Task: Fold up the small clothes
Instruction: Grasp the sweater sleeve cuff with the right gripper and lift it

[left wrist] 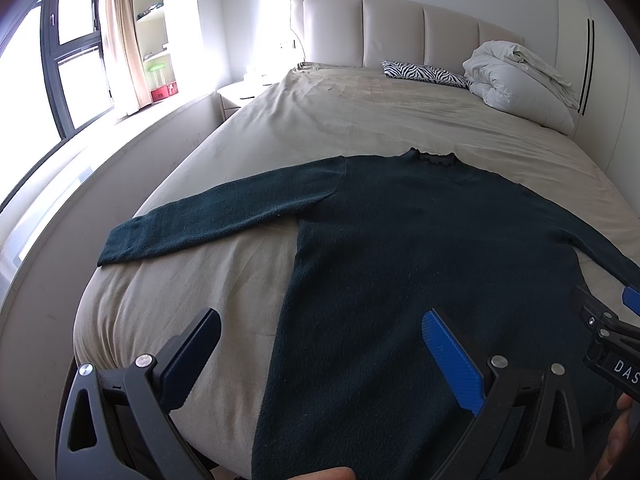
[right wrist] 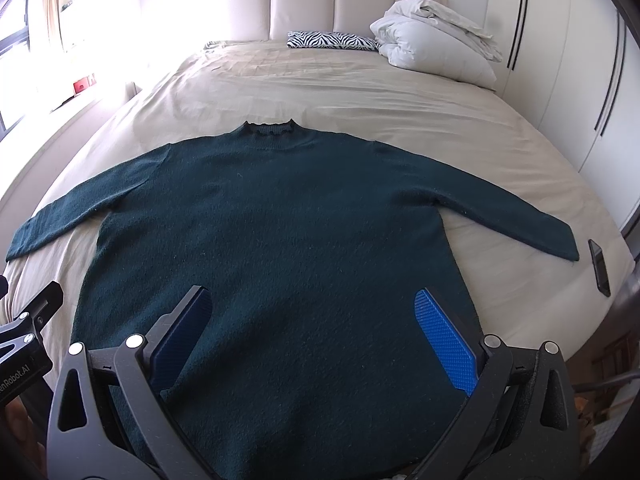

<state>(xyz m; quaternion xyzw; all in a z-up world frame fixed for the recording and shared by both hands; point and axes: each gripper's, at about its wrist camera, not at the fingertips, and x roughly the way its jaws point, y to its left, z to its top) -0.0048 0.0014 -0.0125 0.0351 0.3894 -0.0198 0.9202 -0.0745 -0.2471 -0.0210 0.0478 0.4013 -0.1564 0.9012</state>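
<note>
Both grippers, left gripper (left wrist: 320, 354) and right gripper (right wrist: 316, 334), jaws apart, hover over dark green sweater (right wrist: 276, 232) spread flat on bed (right wrist: 320, 88).

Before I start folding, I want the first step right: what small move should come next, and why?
Probably bring the left gripper to the left sleeve to fold it inward. The sweater lies flat on the bed, both sleeves spread, and both grippers are open and empty.

Domestic bedroom. Evidence: a made bed (right wrist: 320, 80) with padded headboard (right wrist: 332, 4), zebra-print pillow (right wrist: 332, 40), bundled white duvet (right wrist: 436, 44), curtained window (left wrist: 76, 64) and wall shelving (left wrist: 150, 12).
</note>
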